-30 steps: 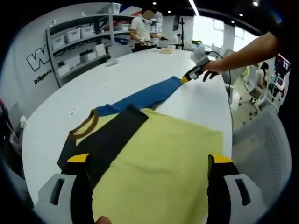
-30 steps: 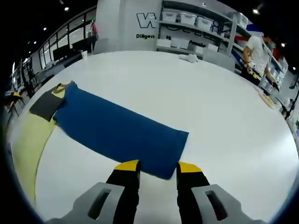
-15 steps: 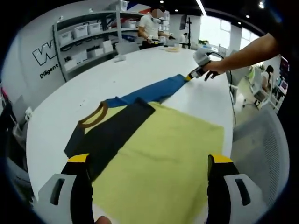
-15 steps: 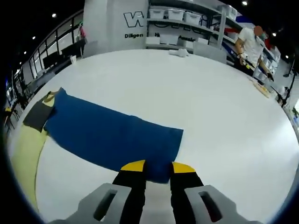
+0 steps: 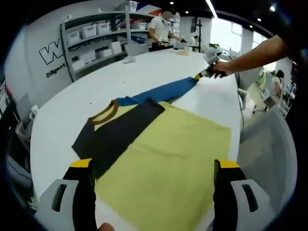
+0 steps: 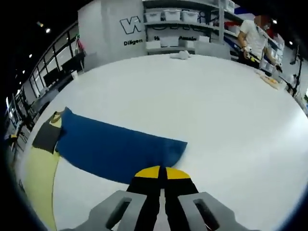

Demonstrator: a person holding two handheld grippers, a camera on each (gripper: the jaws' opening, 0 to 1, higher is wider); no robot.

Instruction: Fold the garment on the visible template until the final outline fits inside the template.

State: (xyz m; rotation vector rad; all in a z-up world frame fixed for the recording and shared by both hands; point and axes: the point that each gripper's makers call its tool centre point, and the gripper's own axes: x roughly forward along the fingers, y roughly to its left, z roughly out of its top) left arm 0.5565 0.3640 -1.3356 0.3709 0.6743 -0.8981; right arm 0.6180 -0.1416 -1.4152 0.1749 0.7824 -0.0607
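Sleeve-fold step: right gripper [image 6: 159,172] pinches the blue sleeve [image 6: 115,147] cuff of the shirt [image 5: 163,159] spread on the table [image 6: 216,110], left gripper [image 5: 153,166] hovering open; next, carry the cuff inward over the body.

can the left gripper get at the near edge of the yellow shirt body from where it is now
Probably yes. The left gripper is open, its jaws straddling the yellow shirt body on the white table, with nothing lying between. The right gripper is far off at the blue sleeve.
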